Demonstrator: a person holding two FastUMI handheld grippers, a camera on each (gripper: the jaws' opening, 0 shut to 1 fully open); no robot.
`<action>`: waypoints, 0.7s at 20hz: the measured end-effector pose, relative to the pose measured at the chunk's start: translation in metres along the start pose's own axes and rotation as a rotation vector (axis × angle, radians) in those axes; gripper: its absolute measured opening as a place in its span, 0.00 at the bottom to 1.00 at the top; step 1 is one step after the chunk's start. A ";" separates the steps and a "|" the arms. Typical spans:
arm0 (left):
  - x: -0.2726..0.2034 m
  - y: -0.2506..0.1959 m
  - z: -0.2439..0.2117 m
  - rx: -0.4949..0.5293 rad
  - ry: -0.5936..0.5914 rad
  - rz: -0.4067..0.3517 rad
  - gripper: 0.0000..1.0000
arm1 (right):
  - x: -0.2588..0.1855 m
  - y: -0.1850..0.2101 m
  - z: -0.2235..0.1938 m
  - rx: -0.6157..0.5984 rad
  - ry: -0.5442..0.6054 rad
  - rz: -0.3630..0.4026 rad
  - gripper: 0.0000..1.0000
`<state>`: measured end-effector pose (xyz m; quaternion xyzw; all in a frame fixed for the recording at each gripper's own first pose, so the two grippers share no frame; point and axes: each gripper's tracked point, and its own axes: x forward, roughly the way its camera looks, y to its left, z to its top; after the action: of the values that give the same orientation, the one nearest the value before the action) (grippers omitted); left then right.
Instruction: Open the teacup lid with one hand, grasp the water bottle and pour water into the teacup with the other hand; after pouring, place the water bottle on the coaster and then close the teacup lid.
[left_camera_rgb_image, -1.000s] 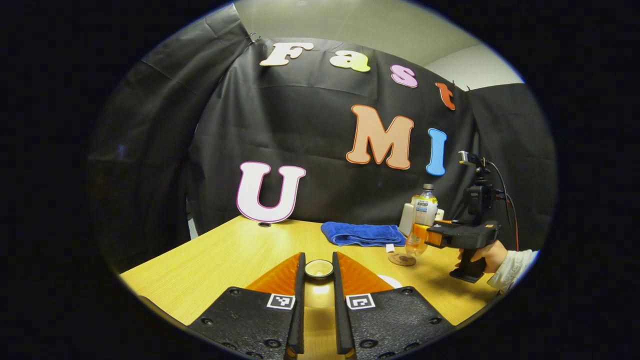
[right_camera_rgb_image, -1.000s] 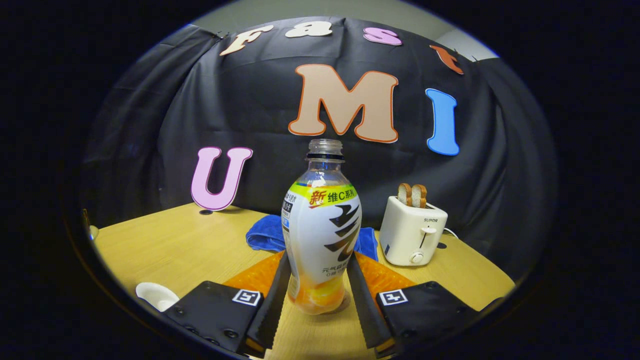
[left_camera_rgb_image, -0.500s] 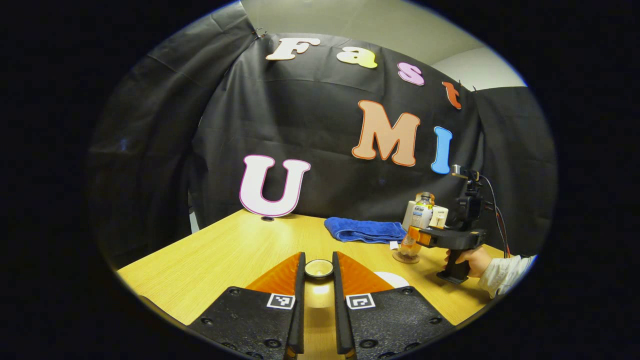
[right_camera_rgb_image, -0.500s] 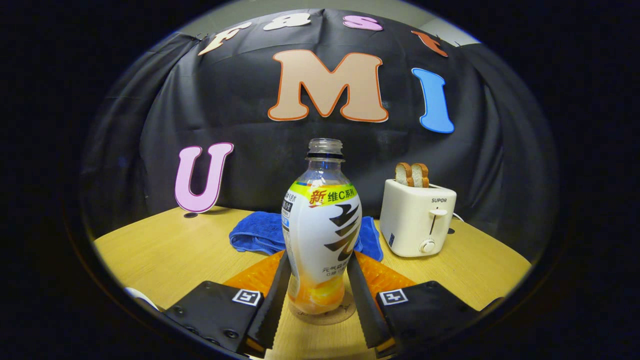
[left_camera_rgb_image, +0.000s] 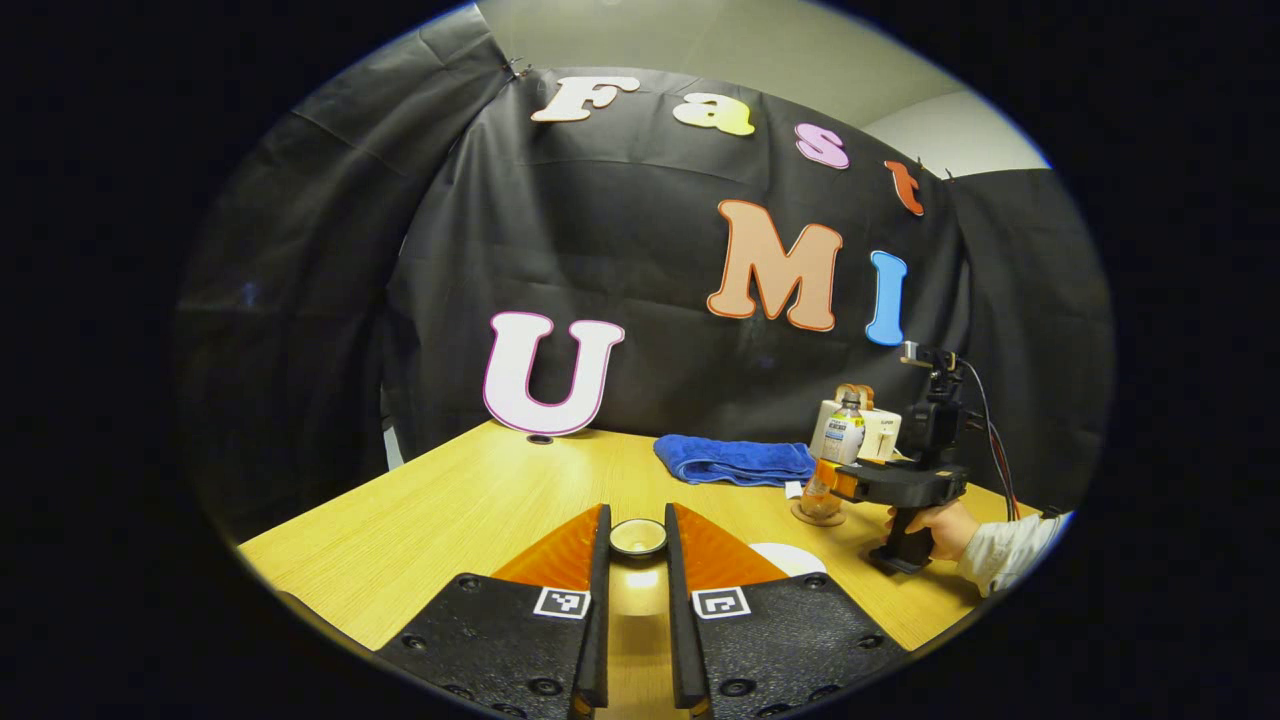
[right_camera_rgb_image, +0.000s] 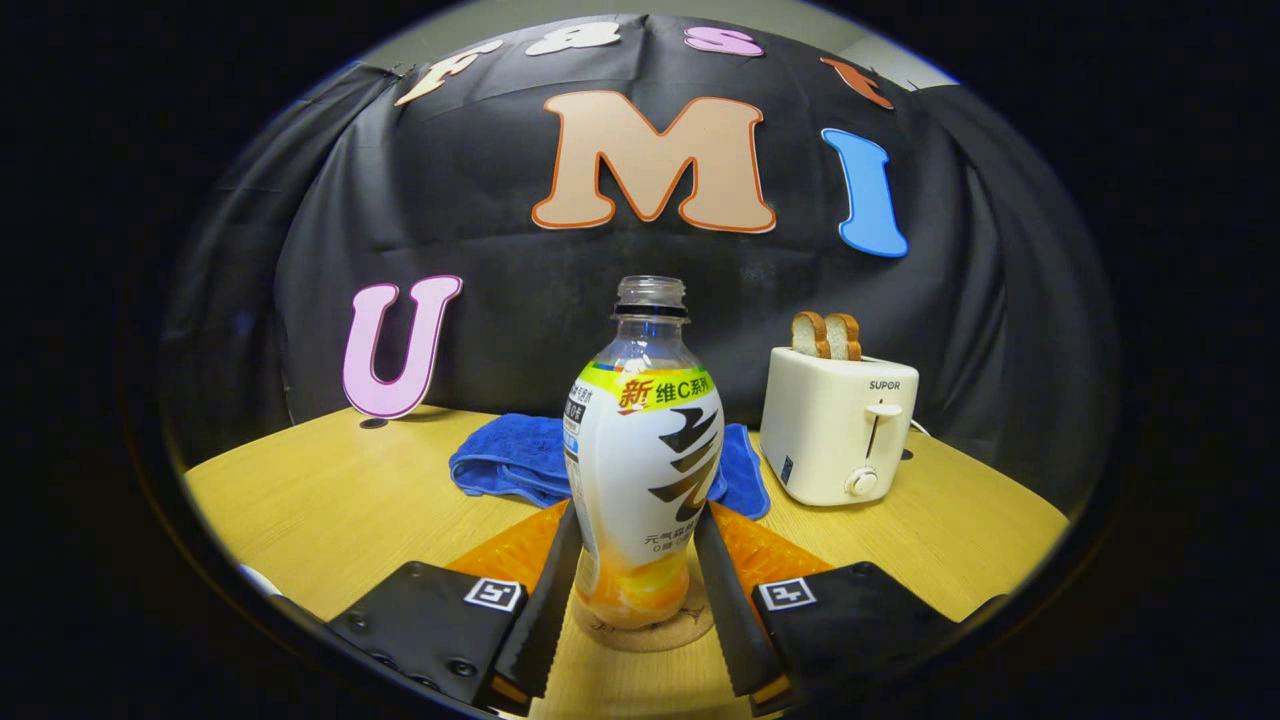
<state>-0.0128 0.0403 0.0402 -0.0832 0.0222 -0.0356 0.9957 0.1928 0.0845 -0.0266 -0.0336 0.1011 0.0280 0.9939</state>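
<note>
Right tongs (right_camera_rgb_image: 640, 560) clamped on the lower body of the water bottle (right_camera_rgb_image: 645, 450), both fingers (right_camera_rgb_image: 545, 600) pressed against its sides; bottle upright, uncapped, base on the round coaster (right_camera_rgb_image: 690, 628) on the worktop (right_camera_rgb_image: 330, 510). Behind, a blue towel (right_camera_rgb_image: 505, 460) and a white toaster (right_camera_rgb_image: 835, 425) with two slices up. Left tongs (left_camera_rgb_image: 637, 570) nearly closed around the knob of the teacup lid (left_camera_rgb_image: 638, 538), apparently gripping it; contact hard to confirm. Farther right, same bottle and coaster, a hand (left_camera_rgb_image: 935, 520) on the grip. White rim (left_camera_rgb_image: 790, 558) just right of the left tongs, cannot tell what.

Toaster (right_camera_rgb_image: 838, 425) and towel (right_camera_rgb_image: 520, 455) behind bottle (right_camera_rgb_image: 645, 450).
</note>
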 end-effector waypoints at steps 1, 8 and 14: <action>0.000 -0.001 0.000 0.000 0.001 -0.002 0.22 | 0.000 -0.001 -0.001 -0.006 0.001 -0.004 0.70; -0.001 -0.006 -0.002 -0.013 0.007 -0.015 0.22 | -0.001 -0.001 -0.012 -0.007 0.032 -0.001 0.75; -0.001 -0.012 -0.005 -0.026 0.016 -0.032 0.22 | -0.012 -0.005 -0.012 -0.012 0.016 -0.002 0.92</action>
<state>-0.0148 0.0273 0.0375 -0.0962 0.0295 -0.0516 0.9936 0.1792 0.0780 -0.0357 -0.0398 0.1090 0.0274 0.9929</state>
